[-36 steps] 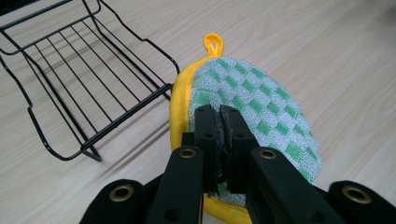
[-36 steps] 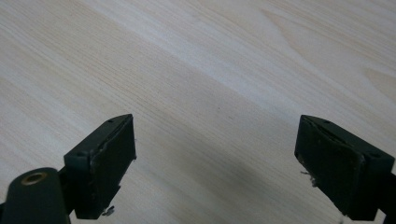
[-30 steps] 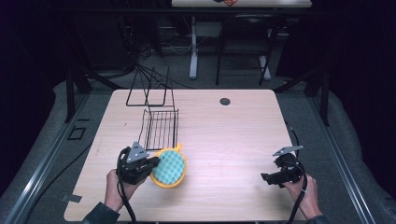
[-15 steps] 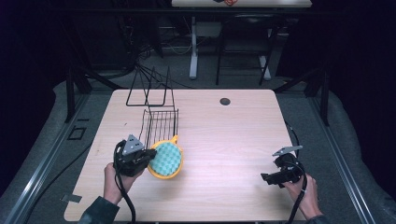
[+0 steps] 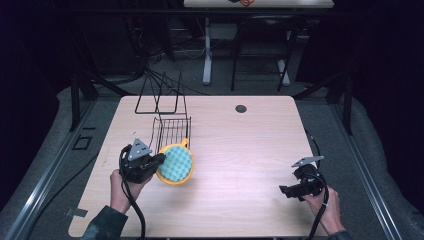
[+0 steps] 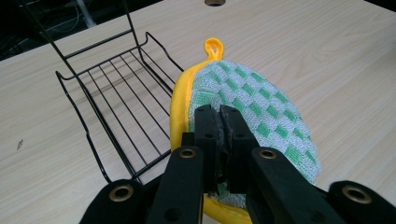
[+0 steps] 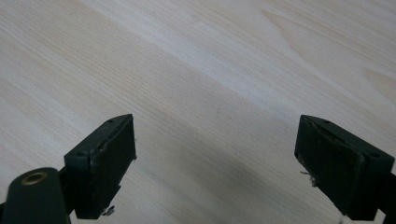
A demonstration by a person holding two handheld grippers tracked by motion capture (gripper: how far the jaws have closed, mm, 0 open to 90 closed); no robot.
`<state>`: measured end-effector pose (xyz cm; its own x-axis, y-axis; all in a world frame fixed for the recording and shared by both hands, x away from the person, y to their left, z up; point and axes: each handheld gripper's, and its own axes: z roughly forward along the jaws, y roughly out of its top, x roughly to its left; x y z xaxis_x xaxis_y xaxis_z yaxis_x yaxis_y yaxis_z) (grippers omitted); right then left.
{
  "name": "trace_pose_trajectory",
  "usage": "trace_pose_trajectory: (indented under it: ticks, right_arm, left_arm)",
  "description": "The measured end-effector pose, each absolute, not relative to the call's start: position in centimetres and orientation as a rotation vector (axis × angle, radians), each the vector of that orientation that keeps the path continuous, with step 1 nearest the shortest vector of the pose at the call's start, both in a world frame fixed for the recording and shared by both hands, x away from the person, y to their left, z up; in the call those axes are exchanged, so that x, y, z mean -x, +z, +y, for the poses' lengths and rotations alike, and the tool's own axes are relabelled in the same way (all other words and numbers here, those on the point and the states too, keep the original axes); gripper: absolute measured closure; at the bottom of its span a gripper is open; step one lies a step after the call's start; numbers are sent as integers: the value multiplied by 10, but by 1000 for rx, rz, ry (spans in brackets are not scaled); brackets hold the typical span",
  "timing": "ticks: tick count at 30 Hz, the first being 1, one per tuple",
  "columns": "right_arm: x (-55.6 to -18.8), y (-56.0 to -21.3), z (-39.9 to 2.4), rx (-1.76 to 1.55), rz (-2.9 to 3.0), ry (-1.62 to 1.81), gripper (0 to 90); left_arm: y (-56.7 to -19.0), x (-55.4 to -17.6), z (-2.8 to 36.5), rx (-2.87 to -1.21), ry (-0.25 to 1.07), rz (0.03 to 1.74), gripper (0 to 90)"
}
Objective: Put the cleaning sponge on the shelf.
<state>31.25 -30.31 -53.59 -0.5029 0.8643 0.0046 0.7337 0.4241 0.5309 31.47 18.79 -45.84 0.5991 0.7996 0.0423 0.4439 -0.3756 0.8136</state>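
Note:
A round green-checked pot holder [image 5: 176, 163] with a yellow rim and hanging loop is pinched at its near edge by my left gripper [image 5: 159, 161], which is shut on it. In the left gripper view the pot holder [image 6: 252, 107] stands tilted beyond the closed jaws of the left gripper [image 6: 220, 116], its loop pointing away. A black wire rack [image 5: 172, 131] stands just behind and left of it; its basket [image 6: 116, 102] sits beside the pot holder's yellow edge. My right gripper [image 5: 283, 190] rests near the table's front right, open, and its jaws [image 7: 217, 163] stand wide over bare wood.
The light wooden table [image 5: 240, 150] has a round cable hole [image 5: 241, 108] near its far edge. The wire rack's tall back frame [image 5: 157, 92] rises at the far left. Dark floor and desk legs lie beyond the table.
My left gripper has carried the pot holder a little up the picture toward the wire rack. The right gripper has stayed put.

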Motion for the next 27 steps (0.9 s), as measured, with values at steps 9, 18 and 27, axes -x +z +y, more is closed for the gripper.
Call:
trace_pose_trajectory:
  ticks: [9,18,27]
  right_arm:
    - [-313,-536,-304,-1392,2411,698,119]
    - [-313,-536,-304,-1393,2408,697,120]
    - [-312,-535,-304,-1395,2406,700,123]
  left_arm:
    - [-456,-322,189,-1998,571,994,868]
    - [-455,-329,191,-1972,590,1012,867]
    - [-456,-337,199,-1942,608,1045,868]
